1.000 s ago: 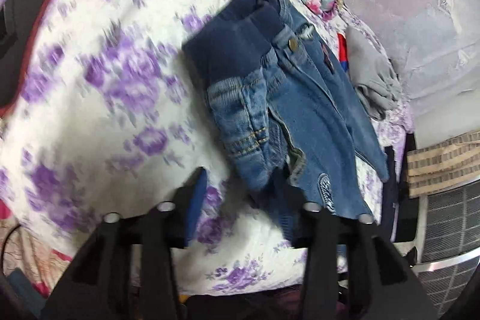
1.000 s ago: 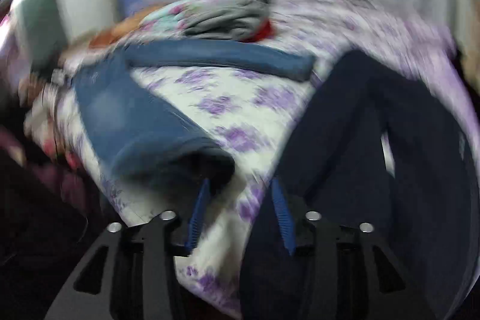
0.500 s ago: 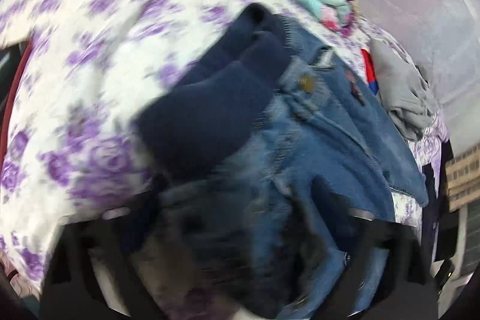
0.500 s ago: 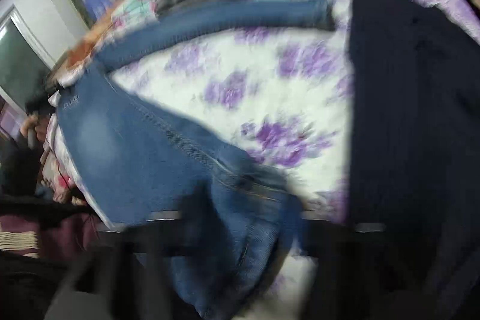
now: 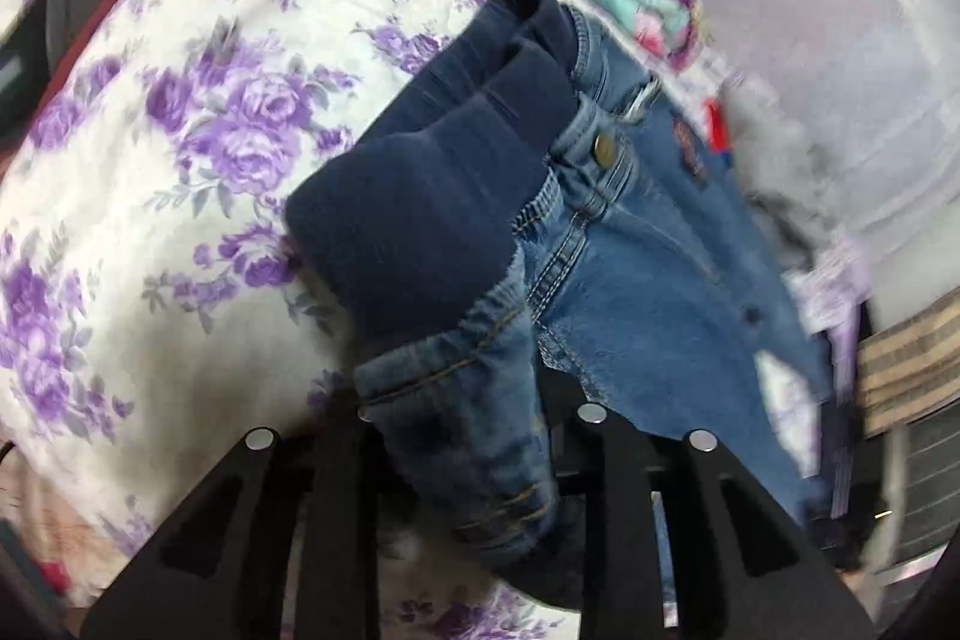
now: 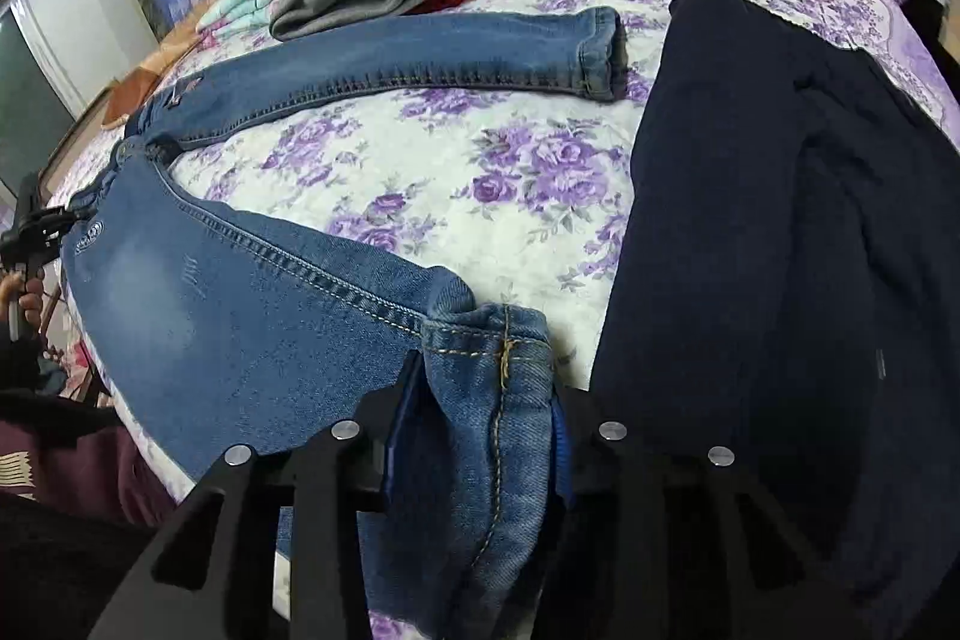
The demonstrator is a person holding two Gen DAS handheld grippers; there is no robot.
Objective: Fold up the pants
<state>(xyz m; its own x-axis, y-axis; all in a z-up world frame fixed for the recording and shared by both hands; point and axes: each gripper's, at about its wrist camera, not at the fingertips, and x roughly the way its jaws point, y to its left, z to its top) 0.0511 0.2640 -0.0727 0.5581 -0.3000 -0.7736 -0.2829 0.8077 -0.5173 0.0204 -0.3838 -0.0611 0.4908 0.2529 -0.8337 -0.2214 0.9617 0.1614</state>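
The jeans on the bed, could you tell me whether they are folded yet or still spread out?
Spread out: the jeans lie with both legs apart in a V on the floral bedspread, unfolded.

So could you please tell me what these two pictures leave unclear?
- Left wrist view: the left gripper fingertips, buried under the jeans waistband.
- Left wrist view: the grey garment, smeared by motion blur.
- Right wrist view: the right gripper grip, covered by the jeans hem.
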